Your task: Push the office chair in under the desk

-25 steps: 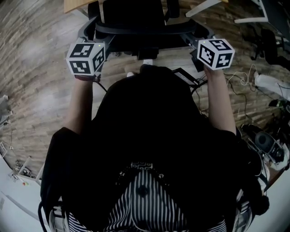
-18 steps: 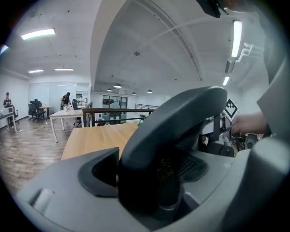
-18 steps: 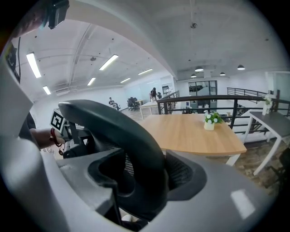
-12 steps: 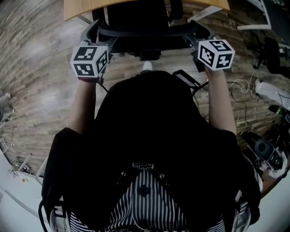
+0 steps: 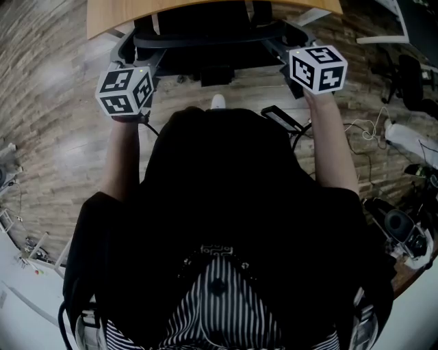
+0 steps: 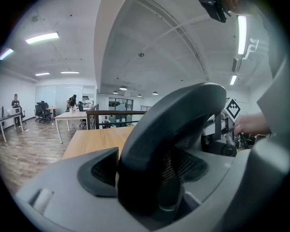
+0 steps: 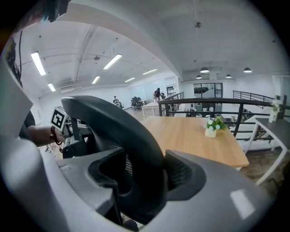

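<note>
Two tools are clamped on the office chair (image 5: 198,24), one at each end of its curved back rim. The left tool (image 6: 147,168) has its jaws set wide around the thick dark rim, and the ribbed pads (image 6: 102,170) appear to bear on the rim's two faces. The right tool (image 7: 147,176) mirrors it at the other end, jaws equally wide, with the rim filling the gap between them. I judge both to be gripping rather than just straddling. In each gripper view the other tool's marker cube shows beyond the sweep of the back.

From the head view, the person stands directly behind the chair with both arms stretched forward. The back rim lies just short of the near edge of the wooden tabletop (image 5: 113,12). The part of the chair ahead of the backrest already runs under that edge and out of sight. The right gripper view looks over the rim onto the tabletop, where a small potted plant (image 7: 211,128) stands well back from the near edge.

By my reading the push is mostly done. What is left seems a short final shove across the wood floor (image 5: 61,109) until the backrest meets the near edge, then letting go of the rim.
</note>
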`<state>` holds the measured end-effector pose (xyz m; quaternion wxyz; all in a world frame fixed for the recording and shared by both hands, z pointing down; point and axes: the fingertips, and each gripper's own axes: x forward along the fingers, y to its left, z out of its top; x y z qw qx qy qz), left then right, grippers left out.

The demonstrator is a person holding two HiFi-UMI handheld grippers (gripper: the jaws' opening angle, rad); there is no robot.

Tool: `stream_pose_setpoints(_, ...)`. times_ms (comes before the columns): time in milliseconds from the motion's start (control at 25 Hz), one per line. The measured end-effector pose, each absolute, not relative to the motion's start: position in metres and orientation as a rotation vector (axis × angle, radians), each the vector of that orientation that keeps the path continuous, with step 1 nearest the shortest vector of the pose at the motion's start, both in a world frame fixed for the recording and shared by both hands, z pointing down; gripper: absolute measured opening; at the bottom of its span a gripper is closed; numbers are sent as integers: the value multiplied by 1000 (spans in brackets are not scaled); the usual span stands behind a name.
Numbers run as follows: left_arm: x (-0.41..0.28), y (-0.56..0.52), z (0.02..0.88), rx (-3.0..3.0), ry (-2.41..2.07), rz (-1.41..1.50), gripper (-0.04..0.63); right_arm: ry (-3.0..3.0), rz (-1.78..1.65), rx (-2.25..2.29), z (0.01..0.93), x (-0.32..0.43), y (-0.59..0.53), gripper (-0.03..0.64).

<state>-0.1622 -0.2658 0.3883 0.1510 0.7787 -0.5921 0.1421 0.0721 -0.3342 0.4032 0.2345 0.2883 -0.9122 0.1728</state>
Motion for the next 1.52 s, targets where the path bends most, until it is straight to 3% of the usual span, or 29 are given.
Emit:
stream_pose_setpoints(760,-172,-311,379,2258,-1711,397,373,-2501,482,808,394,63,-379,273)
stream_pose_setpoints(1520,-193,-432,386,2322,-1641,403,373,-2458,523,886,402,45,-487,273)
